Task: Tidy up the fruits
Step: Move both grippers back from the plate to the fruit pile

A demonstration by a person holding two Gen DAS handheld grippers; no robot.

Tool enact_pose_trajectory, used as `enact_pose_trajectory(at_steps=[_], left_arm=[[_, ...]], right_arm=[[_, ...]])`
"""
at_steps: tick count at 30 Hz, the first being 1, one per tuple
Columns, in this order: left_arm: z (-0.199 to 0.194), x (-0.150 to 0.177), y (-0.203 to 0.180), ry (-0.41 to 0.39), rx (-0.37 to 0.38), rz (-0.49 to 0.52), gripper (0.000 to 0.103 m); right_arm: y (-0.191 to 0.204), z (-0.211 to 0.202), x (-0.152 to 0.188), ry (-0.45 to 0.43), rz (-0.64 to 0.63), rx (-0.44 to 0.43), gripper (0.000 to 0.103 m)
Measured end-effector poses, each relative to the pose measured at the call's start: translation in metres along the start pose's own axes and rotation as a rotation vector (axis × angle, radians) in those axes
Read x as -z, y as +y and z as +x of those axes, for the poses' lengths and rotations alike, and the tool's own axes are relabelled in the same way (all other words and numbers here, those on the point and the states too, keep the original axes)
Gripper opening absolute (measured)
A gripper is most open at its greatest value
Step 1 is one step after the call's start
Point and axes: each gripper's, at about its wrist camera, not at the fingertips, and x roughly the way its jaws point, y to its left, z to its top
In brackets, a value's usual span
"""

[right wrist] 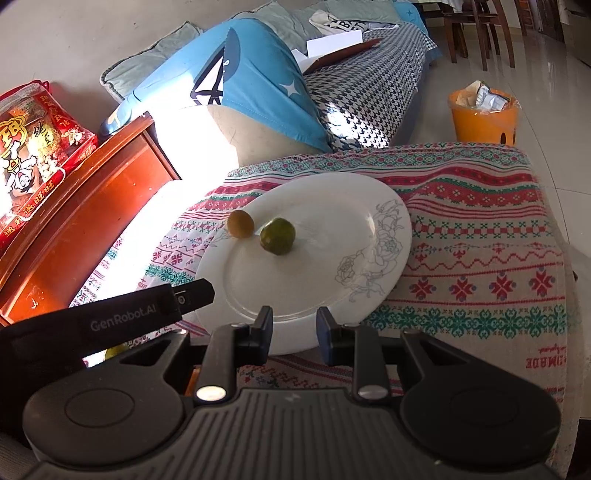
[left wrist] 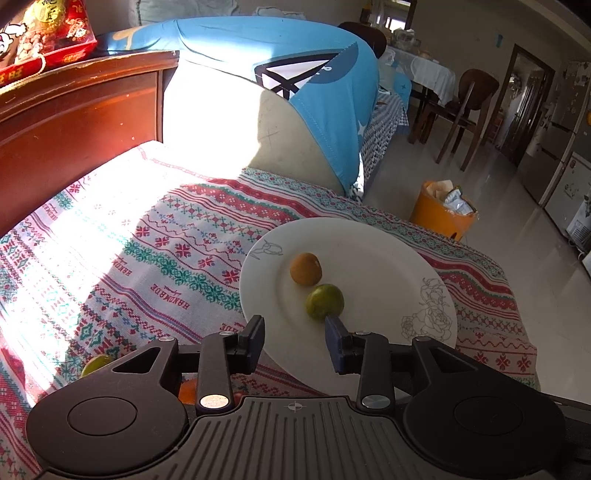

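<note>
A white plate with a rose drawing lies on the patterned cloth. On it sit an orange-brown fruit and a green fruit, close together. My left gripper is open over the plate's near rim, nothing between its fingers; the green fruit lies just past its right fingertip. In the right wrist view the same plate carries the orange-brown fruit and the green fruit. My right gripper hovers open over the near rim, empty. A green fruit and an orange one lie on the cloth, partly hidden.
A wooden cabinet with a red snack bag stands at the left. A blue cushion and sofa lie behind the table. An orange bin stands on the floor past the table's far edge. The left gripper's finger reaches in beside the plate.
</note>
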Motion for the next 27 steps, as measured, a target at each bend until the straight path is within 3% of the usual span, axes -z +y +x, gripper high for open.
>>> enact_pose_trajectory(at_steps=[15, 27], left_arm=[[-0.03, 0.002, 0.01, -0.005, -0.054, -0.015, 0.051], [-0.067, 0.016, 0.046, -0.005, -0.139, -0.1, 0.056]], right_arm=[[0.014, -0.017, 0.008, -0.013, -0.08, -0.015, 0.029], [0.026, -0.03, 0.02, 0.016, -0.136, -0.09, 0.03]])
